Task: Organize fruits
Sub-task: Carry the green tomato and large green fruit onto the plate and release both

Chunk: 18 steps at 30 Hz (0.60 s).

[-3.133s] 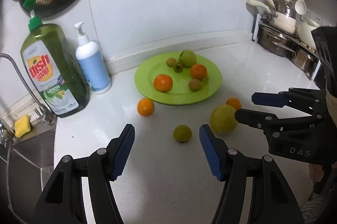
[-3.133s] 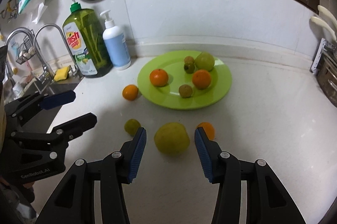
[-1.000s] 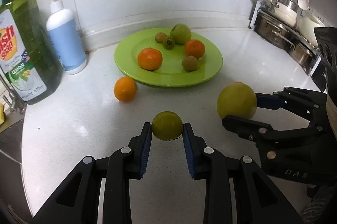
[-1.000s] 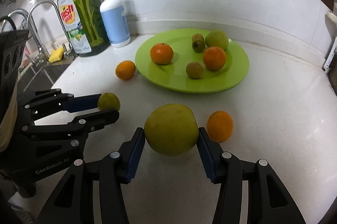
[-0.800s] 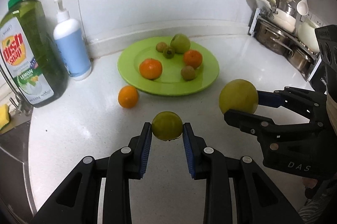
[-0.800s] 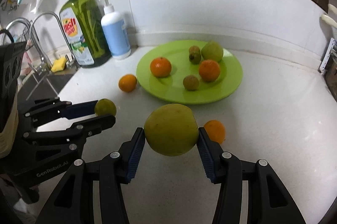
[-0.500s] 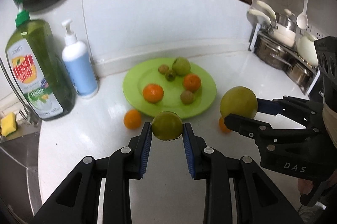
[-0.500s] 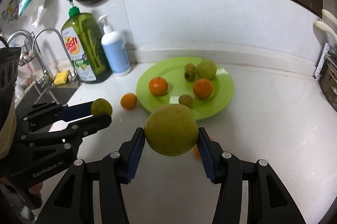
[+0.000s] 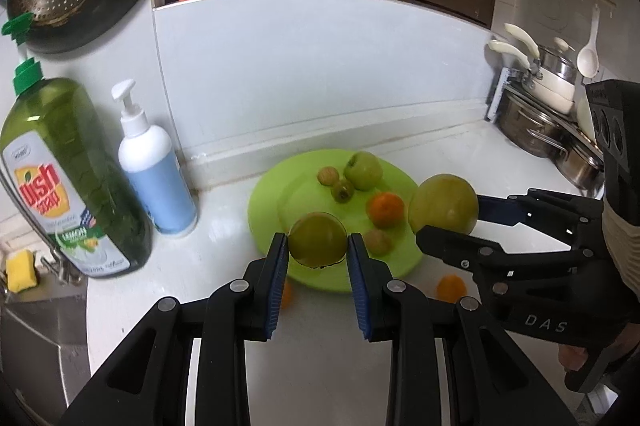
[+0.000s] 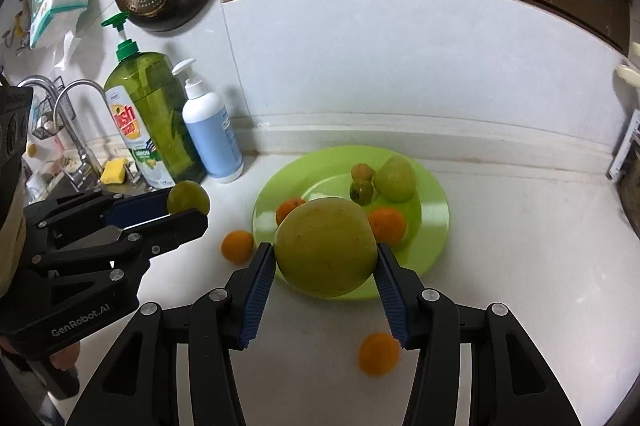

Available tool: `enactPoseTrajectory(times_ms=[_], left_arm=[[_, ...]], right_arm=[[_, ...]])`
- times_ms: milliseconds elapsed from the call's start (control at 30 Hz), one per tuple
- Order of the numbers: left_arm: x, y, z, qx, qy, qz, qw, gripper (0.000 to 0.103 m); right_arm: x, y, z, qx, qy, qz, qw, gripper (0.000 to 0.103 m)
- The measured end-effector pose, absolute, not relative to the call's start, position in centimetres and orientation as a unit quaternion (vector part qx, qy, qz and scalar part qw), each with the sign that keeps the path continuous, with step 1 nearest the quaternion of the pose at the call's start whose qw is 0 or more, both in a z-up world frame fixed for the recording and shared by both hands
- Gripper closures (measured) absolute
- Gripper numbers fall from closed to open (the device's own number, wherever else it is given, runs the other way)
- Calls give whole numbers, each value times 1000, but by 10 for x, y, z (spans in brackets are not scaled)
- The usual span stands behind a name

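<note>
Pinching small green fruit (image 9: 317, 238): left hand-held gripper (image 9: 317, 258); right hand-held gripper (image 10: 325, 268) pinching large round fruit (image 10: 325, 252).

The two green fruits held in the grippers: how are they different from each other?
The small green fruit sits in the left gripper; the large green fruit sits in the right gripper. The large one is paler and yellower, and forces its jaws wider. Both are round and held above the counter.
</note>
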State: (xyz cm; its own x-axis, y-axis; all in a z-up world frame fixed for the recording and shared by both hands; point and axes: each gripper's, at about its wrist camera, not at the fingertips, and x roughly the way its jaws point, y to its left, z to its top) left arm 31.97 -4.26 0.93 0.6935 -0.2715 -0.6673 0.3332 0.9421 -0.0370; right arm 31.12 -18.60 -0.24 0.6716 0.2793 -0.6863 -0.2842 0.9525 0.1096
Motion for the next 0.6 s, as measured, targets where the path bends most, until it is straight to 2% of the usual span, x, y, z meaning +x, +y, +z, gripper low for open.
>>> enactPoseTrajectory(times_ms=[600], left_arm=[[407, -48, -25, 52, 392, -173, 902, 73]], right_arm=[[389, -175, -31, -25, 417, 164, 893, 52]])
